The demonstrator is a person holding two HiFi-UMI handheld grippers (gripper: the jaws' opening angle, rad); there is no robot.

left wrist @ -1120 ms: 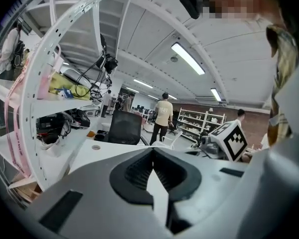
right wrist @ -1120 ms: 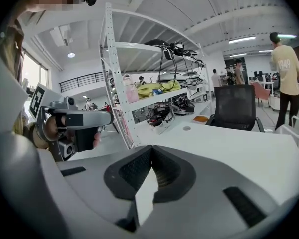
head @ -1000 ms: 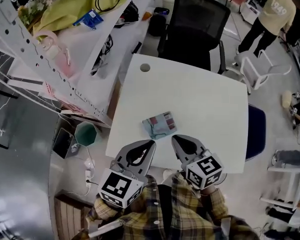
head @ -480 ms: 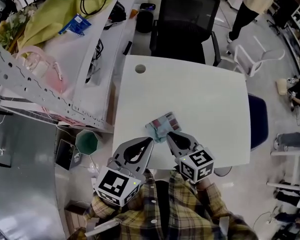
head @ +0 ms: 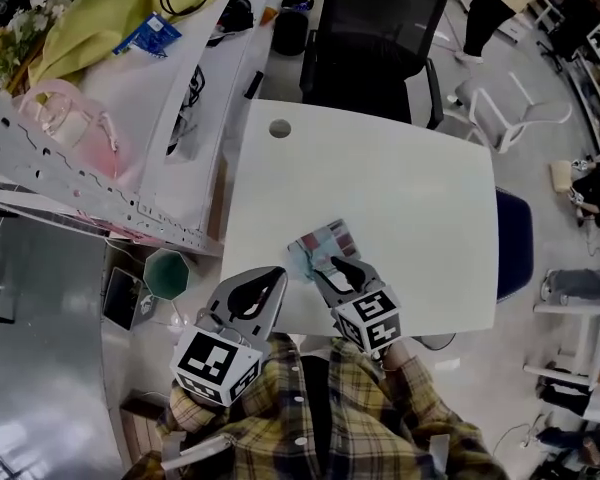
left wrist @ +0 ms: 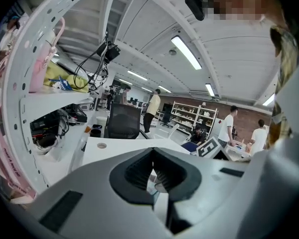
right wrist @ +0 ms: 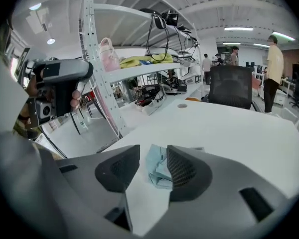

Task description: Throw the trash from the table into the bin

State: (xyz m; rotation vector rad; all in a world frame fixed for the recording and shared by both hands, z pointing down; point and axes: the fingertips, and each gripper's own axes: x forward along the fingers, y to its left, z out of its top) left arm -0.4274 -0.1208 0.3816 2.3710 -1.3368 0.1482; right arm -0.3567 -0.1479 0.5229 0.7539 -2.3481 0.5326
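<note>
Our right hand-held gripper (head: 332,268) has just been opening, with the blue trash (head: 315,244) on the table (head: 400,178) loose between its jaws; our left hand-held gripper (head: 268,278) is clenched, empty

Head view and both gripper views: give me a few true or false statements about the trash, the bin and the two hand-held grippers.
1. The crumpled packet lies on the white table, near the person's edge. True.
2. The right hand-held gripper is clamped shut on the packet. False: its jaws have just been opening and stand apart, with the packet between them and the pads not pressing on it.
3. The left hand-held gripper holds the packet. False: its jaws are together with nothing in them.
4. The green bin stands on the floor, left of the table. True.
</note>
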